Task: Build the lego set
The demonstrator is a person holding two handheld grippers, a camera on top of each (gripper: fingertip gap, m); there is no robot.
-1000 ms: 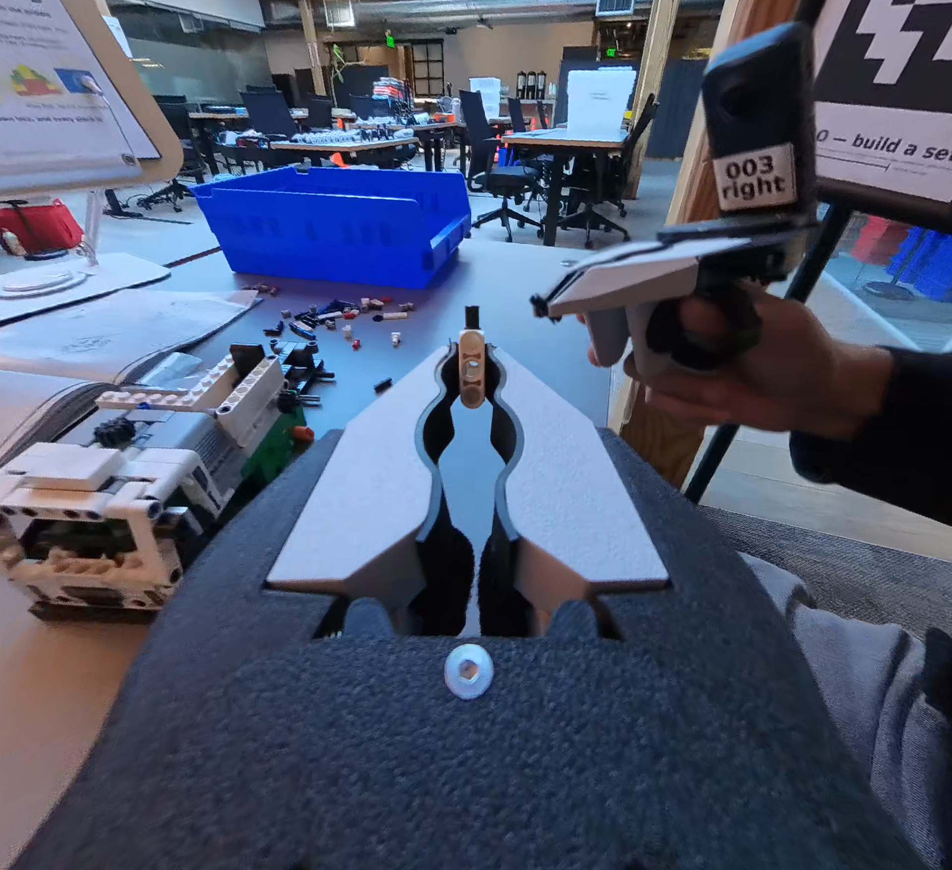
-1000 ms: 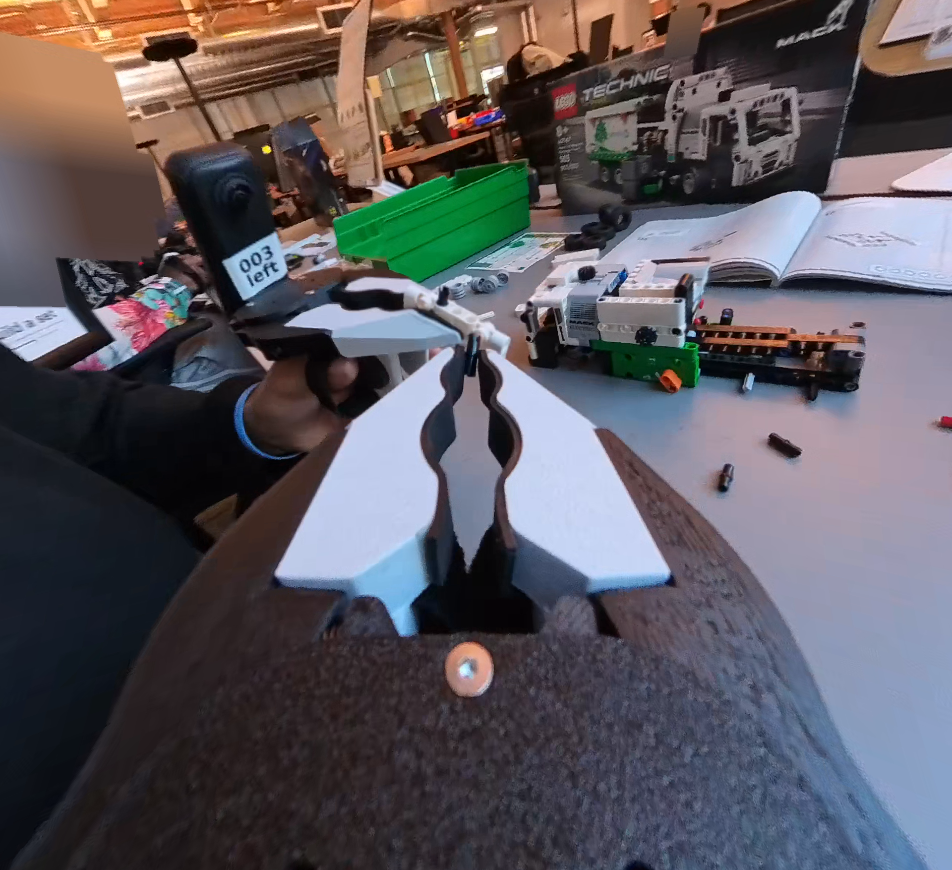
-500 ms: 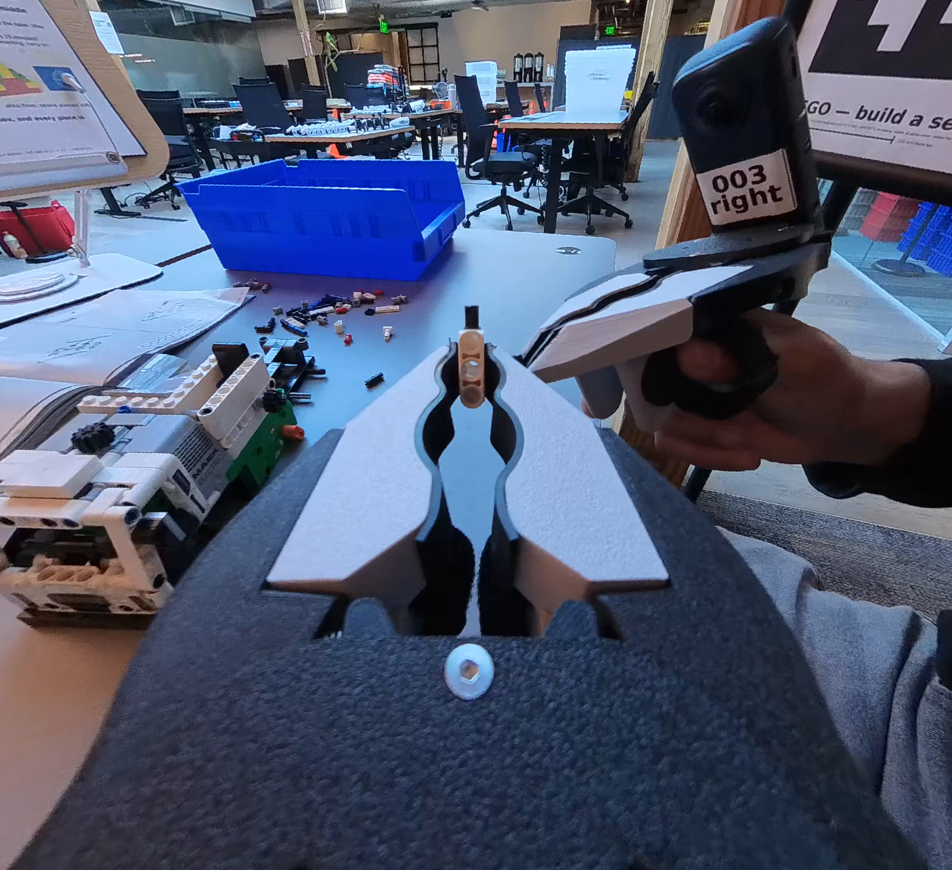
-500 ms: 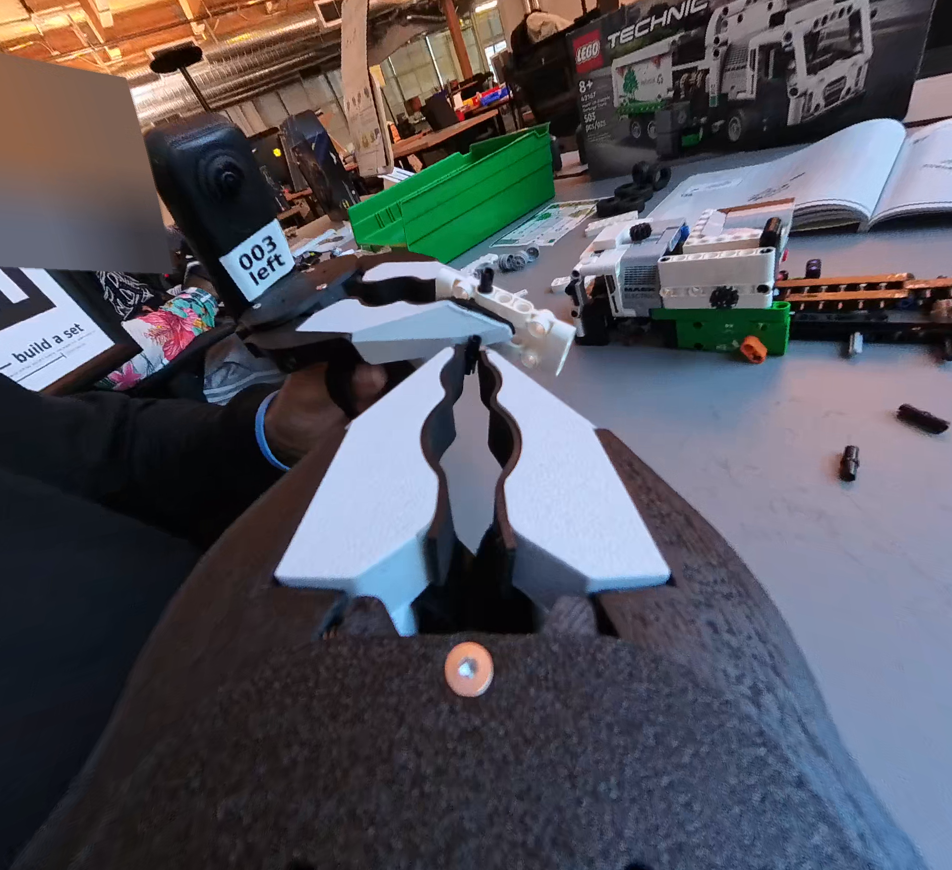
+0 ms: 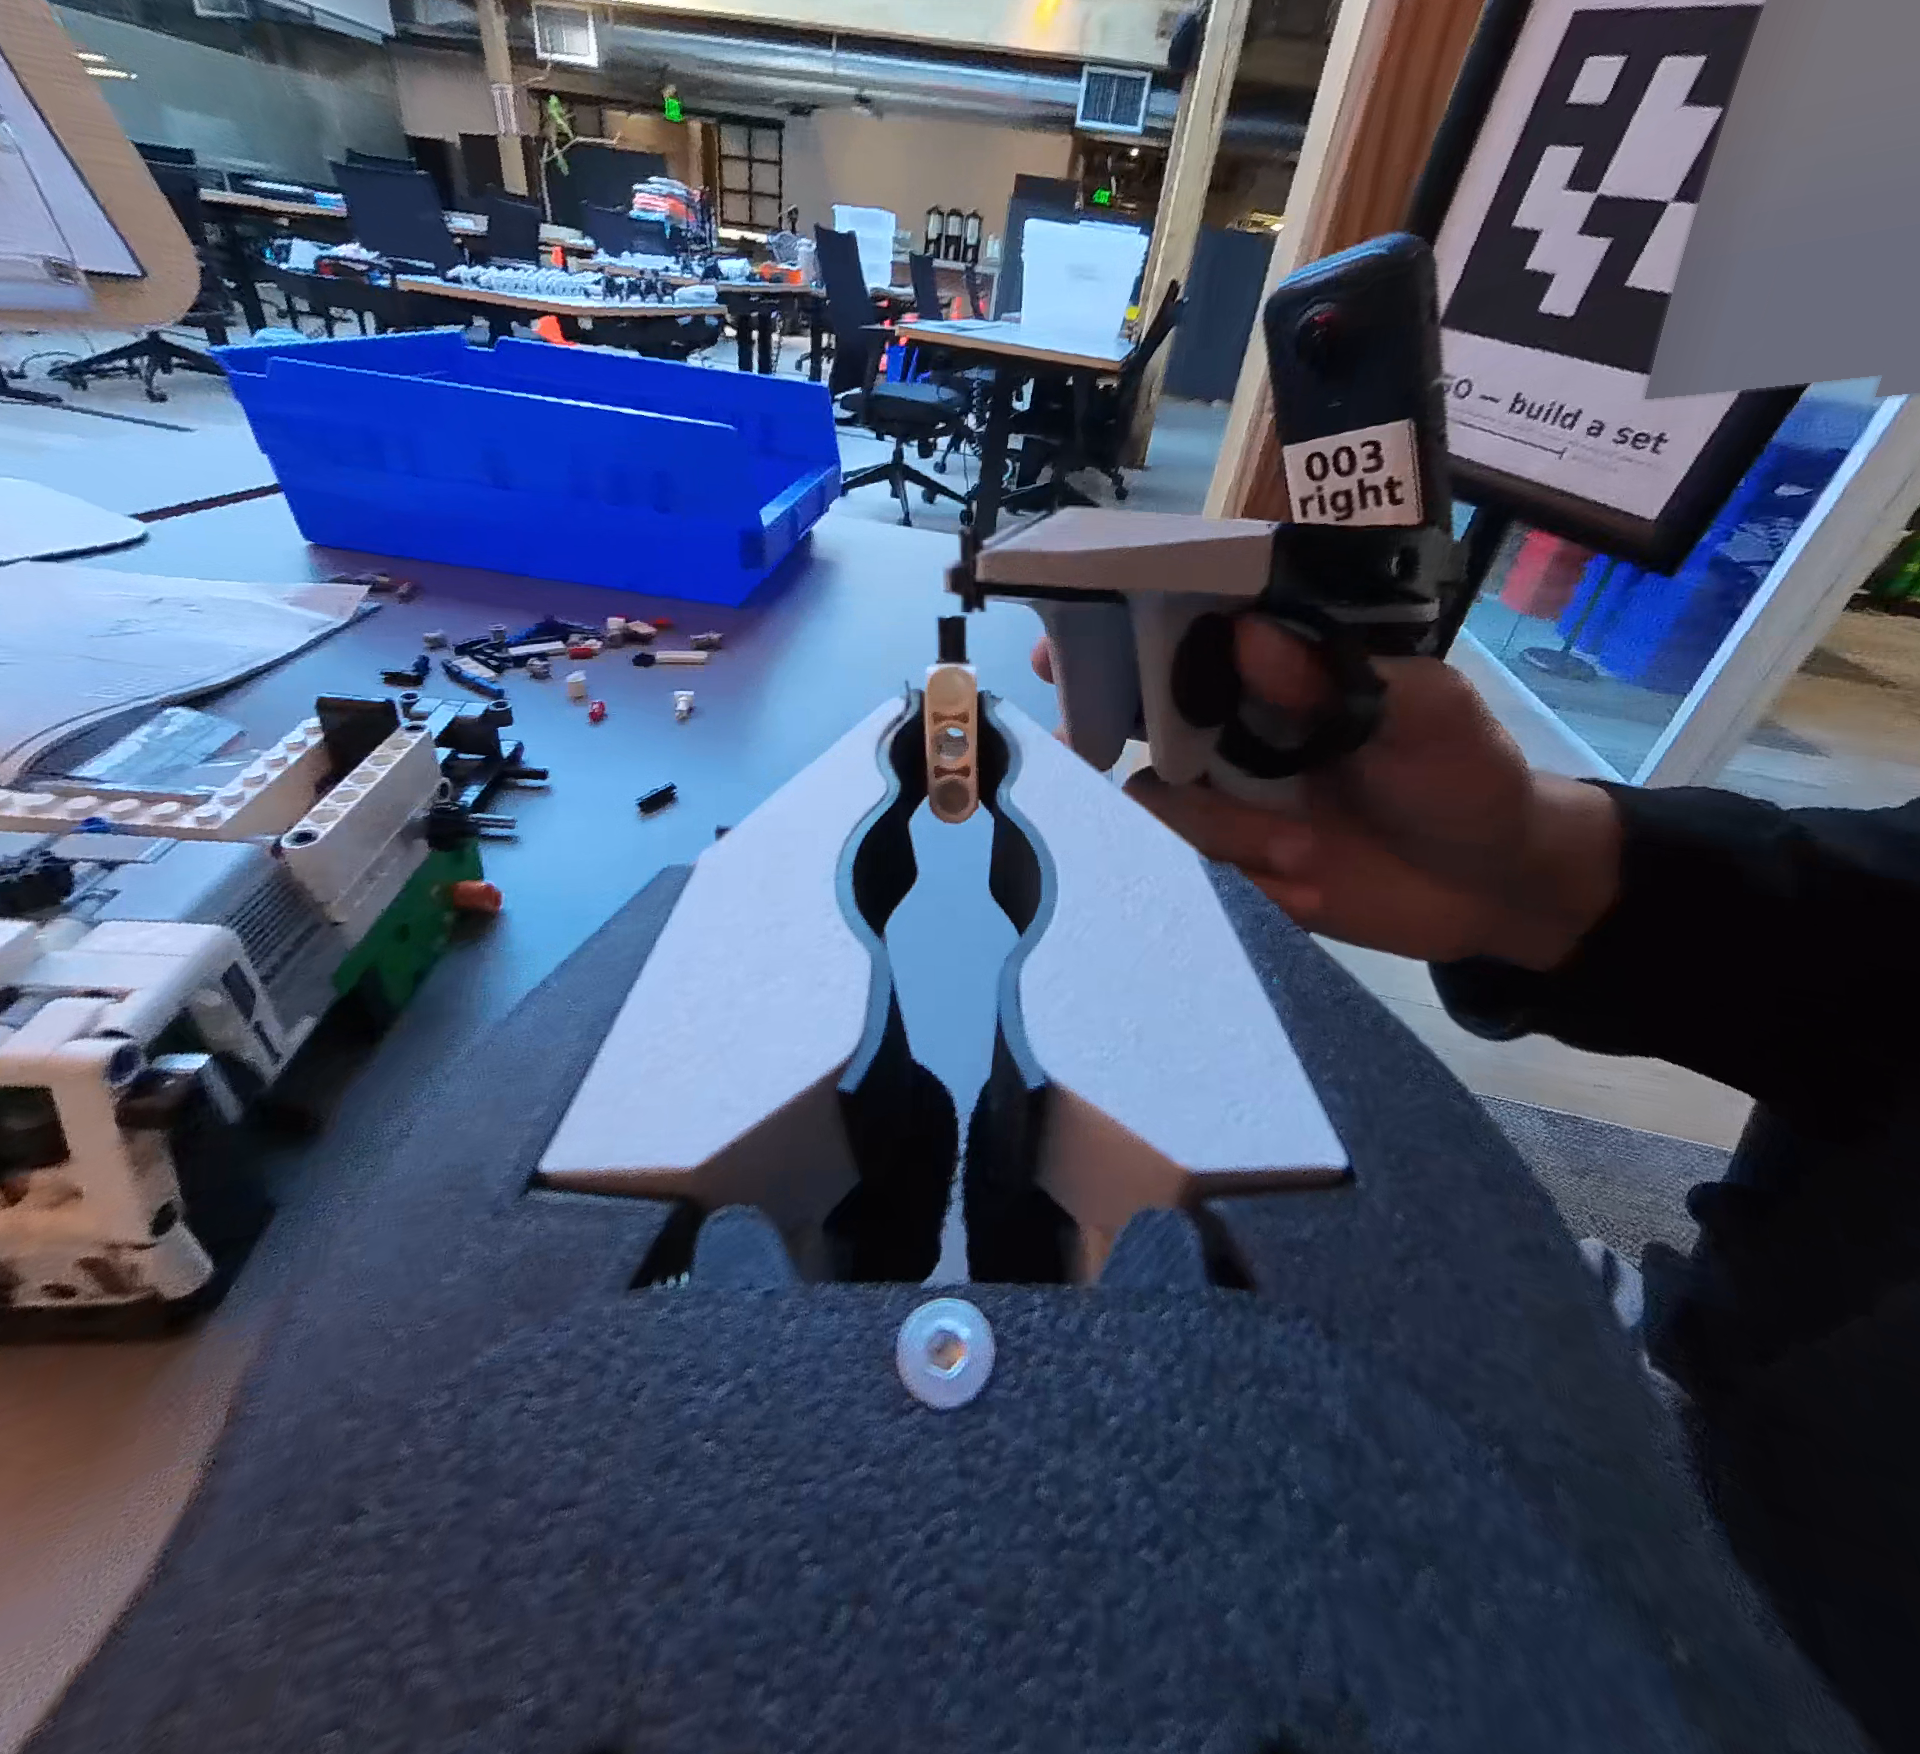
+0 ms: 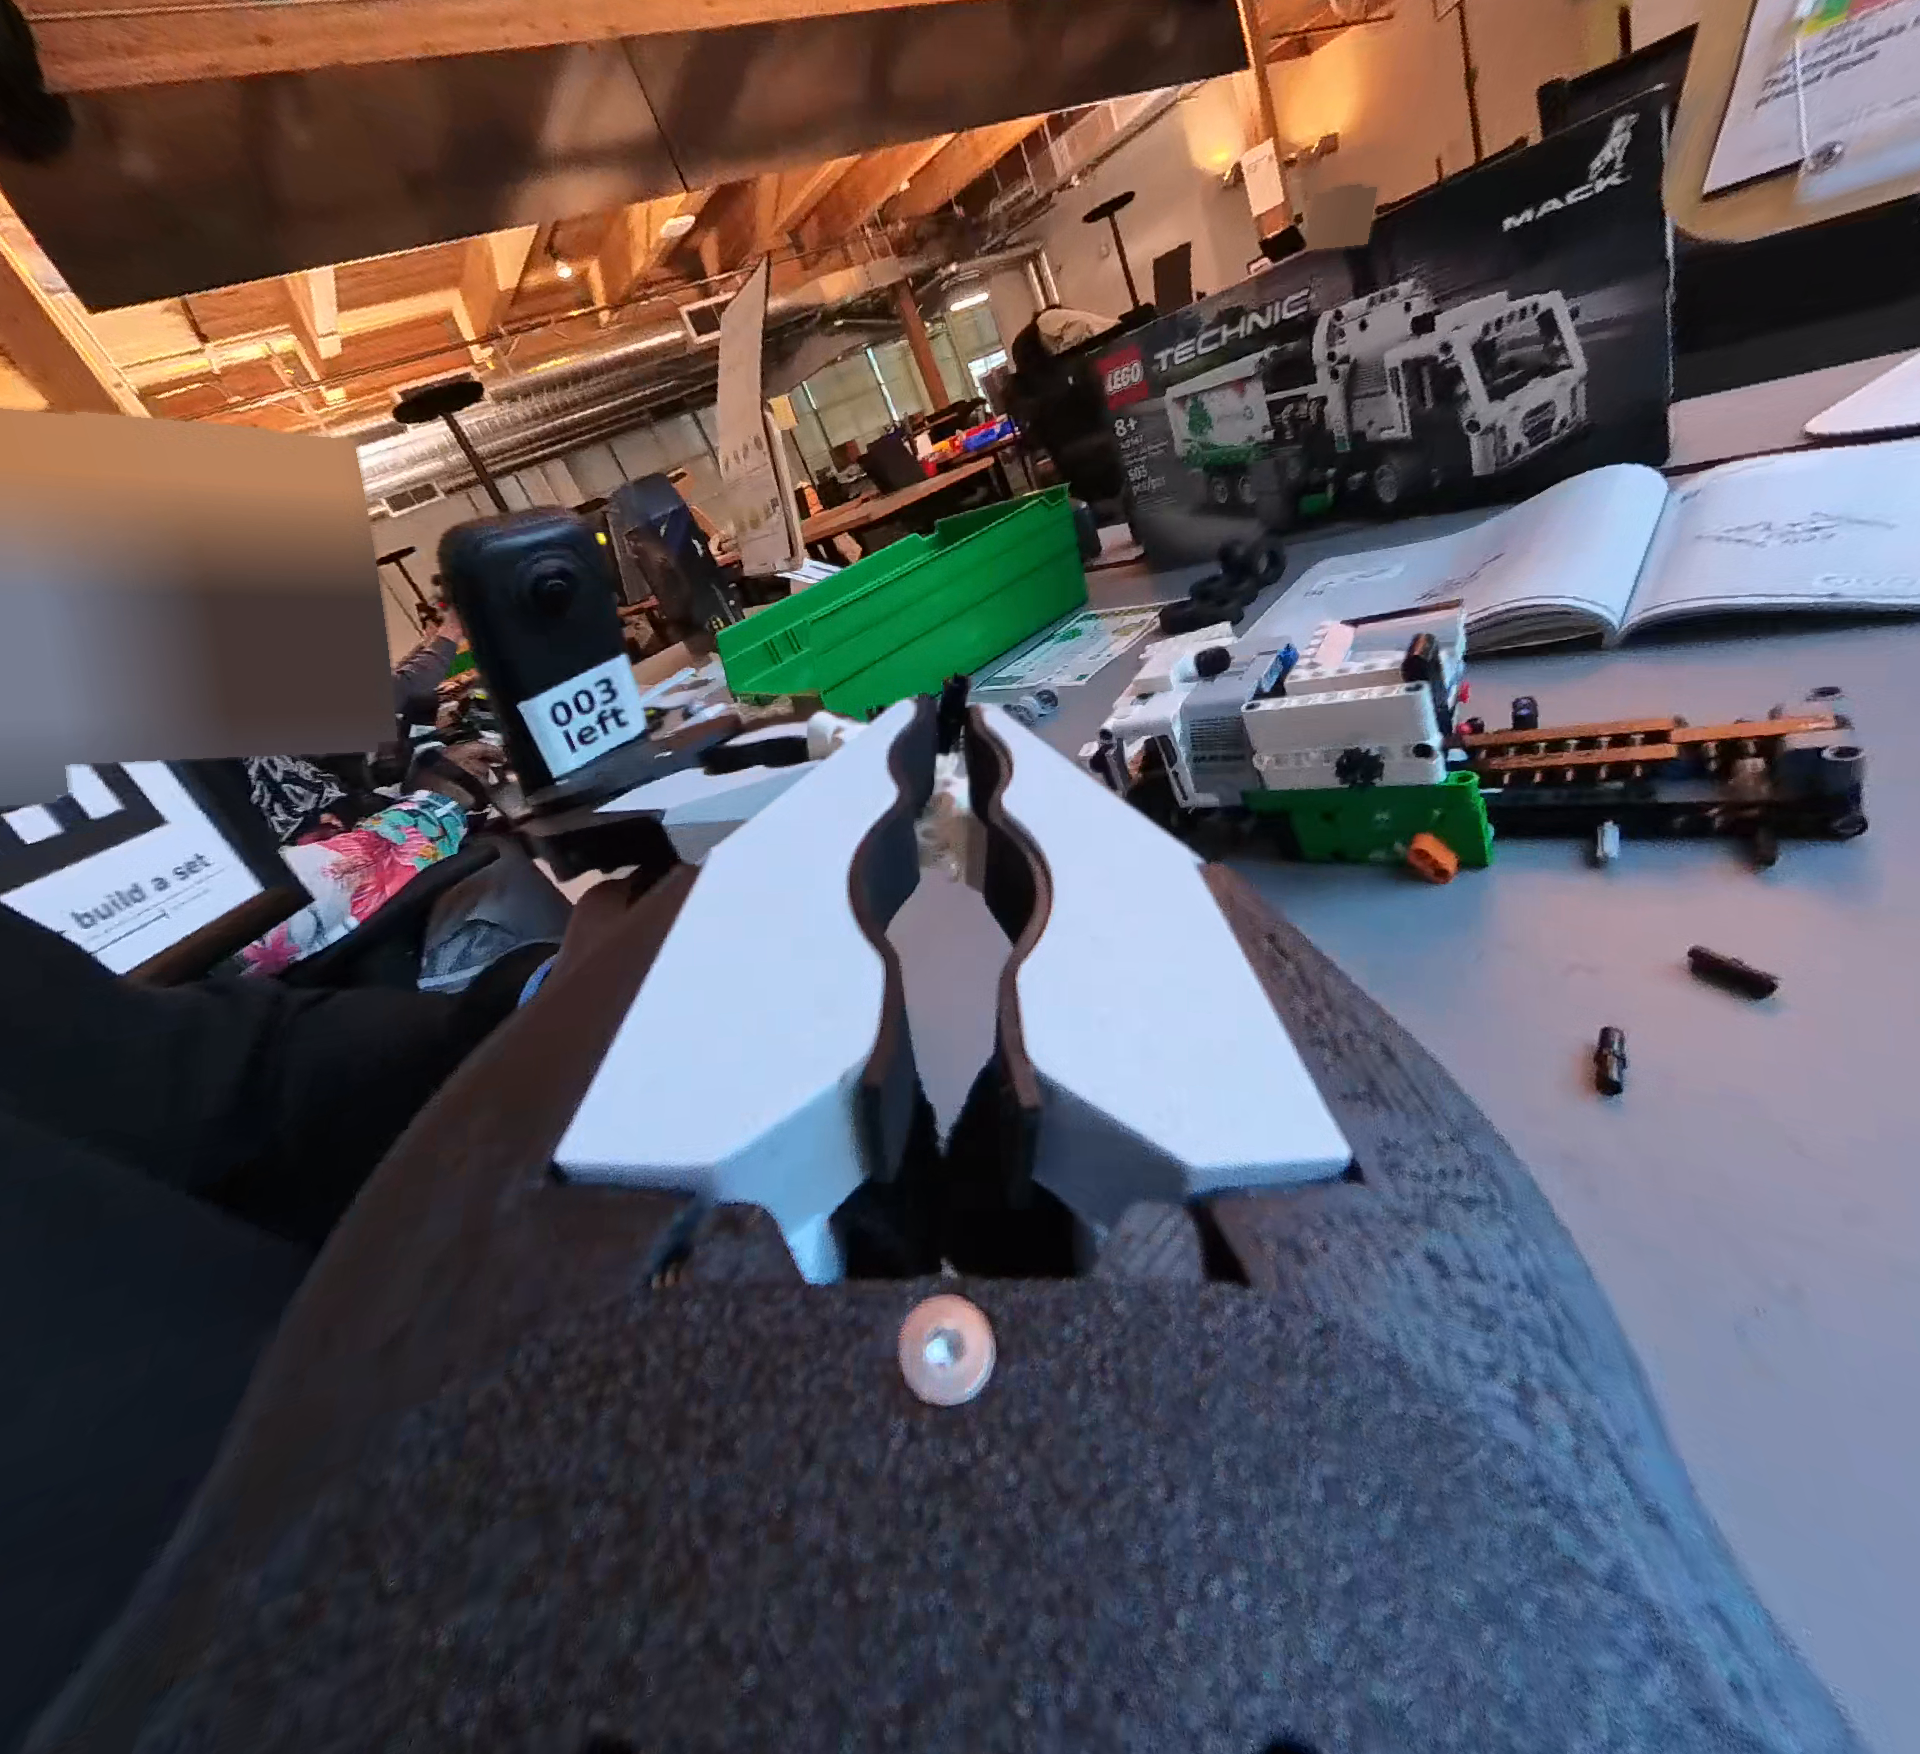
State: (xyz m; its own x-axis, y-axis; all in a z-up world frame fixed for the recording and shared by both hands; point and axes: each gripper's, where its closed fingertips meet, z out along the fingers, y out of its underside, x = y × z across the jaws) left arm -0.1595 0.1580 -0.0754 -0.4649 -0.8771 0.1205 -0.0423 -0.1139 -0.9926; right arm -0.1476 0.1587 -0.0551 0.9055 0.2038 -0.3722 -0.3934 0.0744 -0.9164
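Note:
In the left wrist view my left gripper (image 5: 951, 717) is shut on a small pale beam (image 5: 951, 769) with holes, held upright above the table, with a black pin (image 5: 951, 639) sticking out of its top. My right gripper (image 5: 966, 576) comes in from the right, level, with its tip just above that pin. In the right wrist view my right gripper (image 6: 952, 717) is shut on a small black pin (image 6: 952, 694). The pale beam (image 6: 940, 816) shows through the gap between the fingers. The part-built white and green truck (image 5: 208, 873) stands on the table (image 6: 1299, 738).
A blue bin (image 5: 540, 468) stands at the back, with several loose small pieces (image 5: 561, 655) in front of it. A green bin (image 6: 904, 603), the set's box (image 6: 1392, 405), an open instruction book (image 6: 1662, 551), black tyres (image 6: 1231, 577) and loose black pins (image 6: 1730, 972) lie around the truck. My left and right fingertips are right by each other.
My right gripper has swung in and levelled, so its tip with the black pin now sits right above the beam in my left gripper. The left gripper has kept its hold.

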